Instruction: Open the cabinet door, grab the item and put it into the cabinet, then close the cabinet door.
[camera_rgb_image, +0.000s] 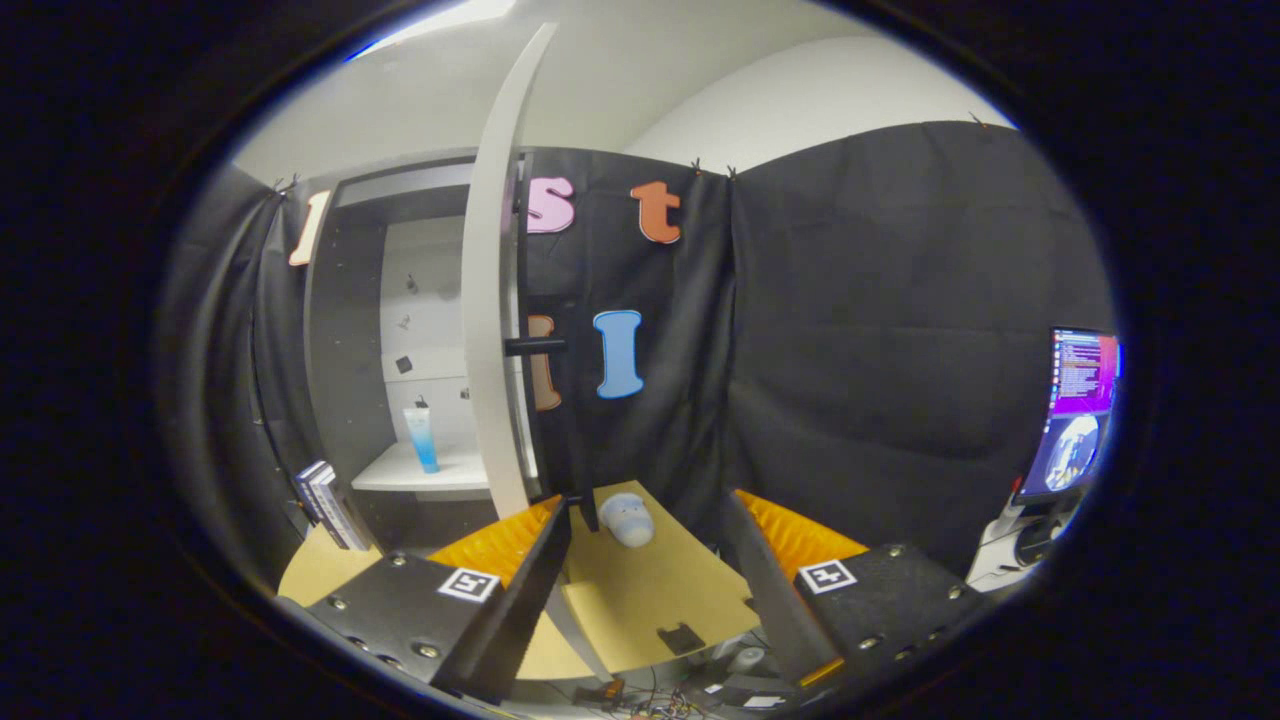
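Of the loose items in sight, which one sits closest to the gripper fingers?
The pale blue plush toy on the tan table, just ahead of the open gripper. The blue tube stands farther off, on the cabinet shelf.

Books (325, 505) stand left of the cabinet; a lit monitor (1075, 415) glows far right of the wooden tabletop (650, 590)

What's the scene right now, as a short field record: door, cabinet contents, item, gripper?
door: open, edge-on, dark handle facing right
cabinet: blue tube upright on white shelf
item: pale plush toy on tan board, beyond the fingertips
books: beside cabinet's lower left
gripper: jaws open, holding nothing
monitor: far right
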